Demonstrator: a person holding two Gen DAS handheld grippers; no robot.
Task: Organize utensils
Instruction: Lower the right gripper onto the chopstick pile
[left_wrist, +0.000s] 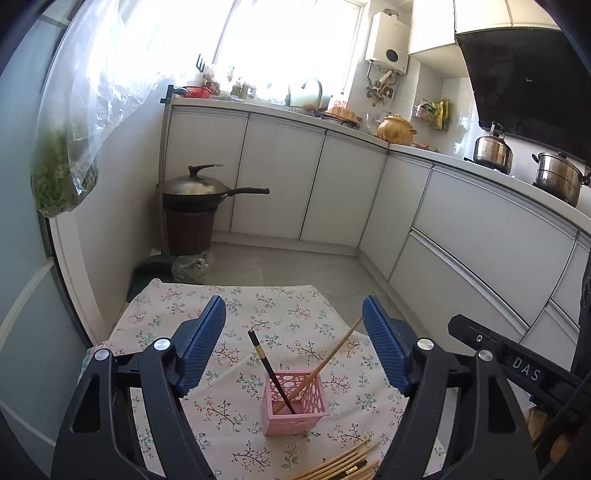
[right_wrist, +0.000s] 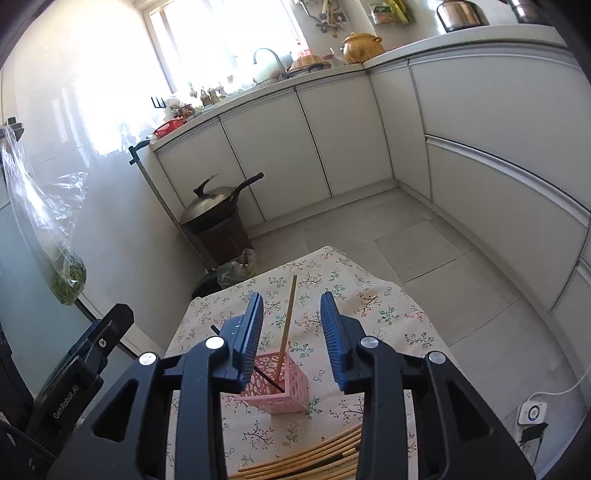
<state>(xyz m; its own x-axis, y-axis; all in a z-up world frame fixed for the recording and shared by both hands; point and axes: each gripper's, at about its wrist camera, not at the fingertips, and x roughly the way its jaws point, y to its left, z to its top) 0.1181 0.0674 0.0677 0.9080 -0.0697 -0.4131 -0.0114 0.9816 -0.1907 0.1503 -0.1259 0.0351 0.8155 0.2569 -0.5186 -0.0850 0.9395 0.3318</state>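
A pink lattice holder stands on a floral tablecloth. In it lean a black chopstick and a wooden chopstick. My left gripper hovers above and behind the holder, jaws wide apart, nothing between them. My right gripper is open too; the wooden chopstick's top shows in the gap between its pads, untouched. A pile of loose chopsticks, mostly wooden, lies at the cloth's near edge.
A lidded wok sits on a brown bin by the wall beyond the table. A plastic bag of greens hangs at the left. White cabinets line the back and right. A socket unit lies on the floor at the right.
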